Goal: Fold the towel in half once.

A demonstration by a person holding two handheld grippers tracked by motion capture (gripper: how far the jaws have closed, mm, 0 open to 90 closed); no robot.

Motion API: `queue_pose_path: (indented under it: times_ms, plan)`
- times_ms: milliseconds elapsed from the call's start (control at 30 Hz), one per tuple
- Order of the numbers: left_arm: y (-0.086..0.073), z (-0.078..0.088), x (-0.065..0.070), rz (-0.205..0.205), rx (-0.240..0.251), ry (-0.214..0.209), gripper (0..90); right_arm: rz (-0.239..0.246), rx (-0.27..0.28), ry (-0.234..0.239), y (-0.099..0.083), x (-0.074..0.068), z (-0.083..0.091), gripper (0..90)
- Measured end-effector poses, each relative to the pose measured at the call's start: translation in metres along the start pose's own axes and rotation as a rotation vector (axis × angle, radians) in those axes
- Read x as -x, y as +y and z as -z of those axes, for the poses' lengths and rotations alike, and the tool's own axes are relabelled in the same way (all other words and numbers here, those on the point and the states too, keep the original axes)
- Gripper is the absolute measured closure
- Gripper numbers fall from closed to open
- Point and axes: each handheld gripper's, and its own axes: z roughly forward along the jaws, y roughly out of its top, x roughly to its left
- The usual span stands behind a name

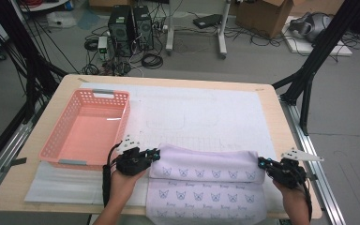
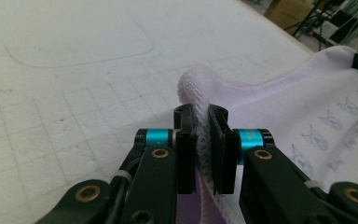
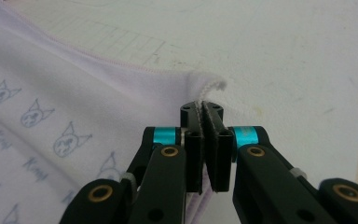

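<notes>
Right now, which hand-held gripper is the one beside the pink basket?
The left hand-held gripper, shut on the towel's left corner, just below the pink basket. The right hand-held gripper pinches the far corner, near the table edge.

We see a towel (image 1: 206, 187) lying on a mat (image 1: 206, 117) at the near edge of the table (image 1: 272, 122). Its far part is folded back over its near part. The left gripper (image 1: 155, 154) is at the fold's left end, and the right gripper (image 1: 261, 162) is at its right end. A basket (image 1: 56, 140) sits on the mat to the left, just beside the left gripper.
</notes>
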Motion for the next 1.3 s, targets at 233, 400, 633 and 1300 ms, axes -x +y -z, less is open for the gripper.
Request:
queue_pose_path:
  times_ms: [233, 400, 633, 1300]
  plan:
    - [-0.012, 0.024, 0.014, -0.027, 0.037, -0.019, 79.6, 0.018, 0.021, 0.032, -0.011, -0.013, 0.024, 86.8]
    - [-0.031, 0.039, 0.020, -0.015, 0.009, -0.040, 79.7, 0.019, -0.006, 0.054, -0.025, -0.020, 0.035, 86.8]
    - [-0.055, 0.048, 0.025, -0.011, -0.069, -0.057, 79.8, 0.022, -0.099, 0.070, -0.045, -0.029, 0.041, 86.6]
    - [-0.047, 0.015, 0.013, 0.031, -0.147, -0.003, 31.0, -0.008, -0.131, 0.036, -0.044, -0.018, 0.010, 38.6]
